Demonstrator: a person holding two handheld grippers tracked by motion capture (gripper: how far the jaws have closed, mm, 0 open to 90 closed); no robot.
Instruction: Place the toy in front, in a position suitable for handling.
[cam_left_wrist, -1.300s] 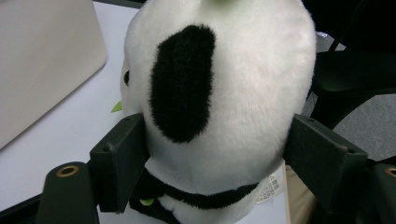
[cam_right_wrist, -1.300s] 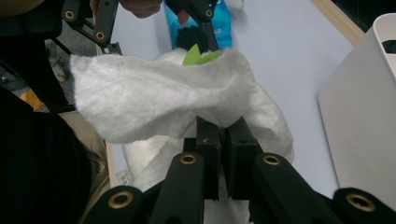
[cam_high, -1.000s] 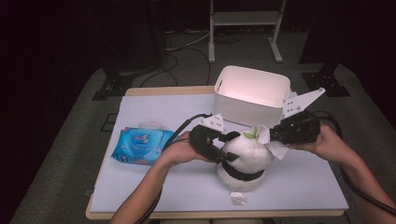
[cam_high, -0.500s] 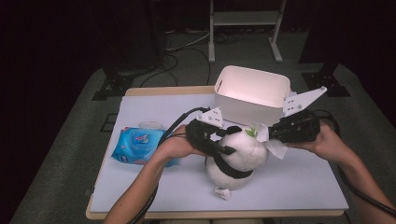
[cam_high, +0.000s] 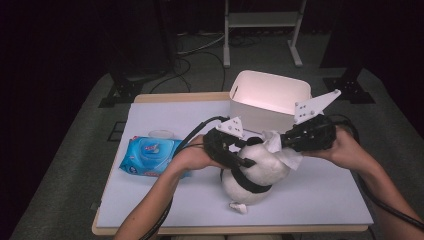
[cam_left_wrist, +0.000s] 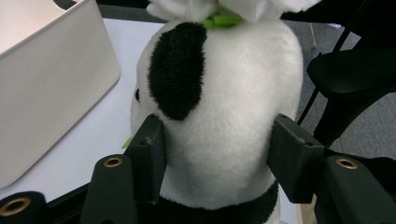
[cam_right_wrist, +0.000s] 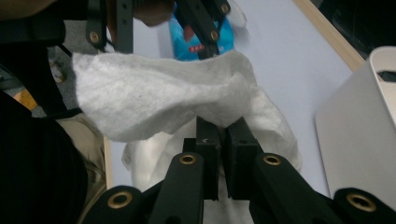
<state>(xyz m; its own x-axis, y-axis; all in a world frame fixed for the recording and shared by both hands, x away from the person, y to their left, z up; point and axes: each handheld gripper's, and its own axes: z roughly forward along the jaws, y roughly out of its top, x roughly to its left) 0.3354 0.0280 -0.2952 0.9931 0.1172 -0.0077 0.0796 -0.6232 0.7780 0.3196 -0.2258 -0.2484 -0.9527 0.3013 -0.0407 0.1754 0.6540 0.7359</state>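
Plush panda (cam_high: 257, 167) clamped in left claw (cam_high: 239, 159), white wipe (cam_high: 282, 150) pinched in right claw (cam_high: 285, 141) at its head; white bin (cam_high: 270, 100) stood behind on tabletop (cam_high: 165, 195).

Dark room; grey floor (cam_high: 60, 165), white shelf frame (cam_high: 260, 20).

Table (cam_high: 165, 200): wipes pack (cam_high: 150, 156), bin (cam_high: 270, 100), panda (cam_high: 252, 172)

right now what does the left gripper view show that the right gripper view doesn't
Left gripper view alone: the black-and-white plush panda squeezed between the left claw pads, with a green leaf at its top.

Right gripper view alone: the white wet wipe pinched in the shut right claw, and the blue wipes pack behind it.

Both: the white plastic bin and the pale tabletop.
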